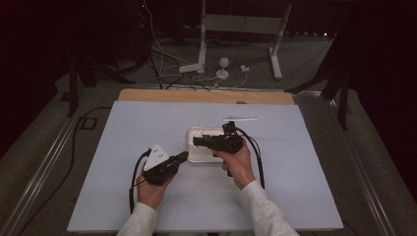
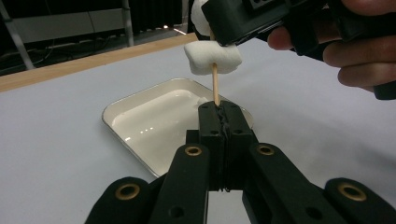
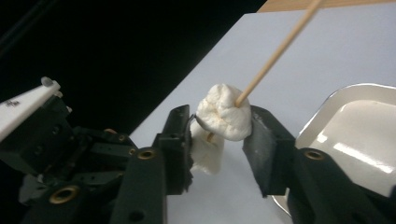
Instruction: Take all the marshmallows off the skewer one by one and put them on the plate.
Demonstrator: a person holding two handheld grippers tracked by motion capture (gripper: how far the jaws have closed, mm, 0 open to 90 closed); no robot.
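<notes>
High view: pale blue tabletop (image 1: pixel 147 196) with a bare wooden far edge, shallow white metal tray (image 1: pixel 196 156) mid-surface, grey carpet and white desk legs (image 1: pixel 202 34) beyond. Left gripper (image 2: pixel 219 112) fingers clamp the thin wooden skewer (image 2: pixel 215 86); right gripper (image 3: pixel 219 128) fingers squeeze a white marshmallow (image 3: pixel 224 116) above the tray.

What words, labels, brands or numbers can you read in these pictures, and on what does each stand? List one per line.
No text can be read.
White plate on the left gripper: dark marks, too blurred to read.
Marshmallow, skewer, tray and right gripper: no lettering to be seen.
</notes>
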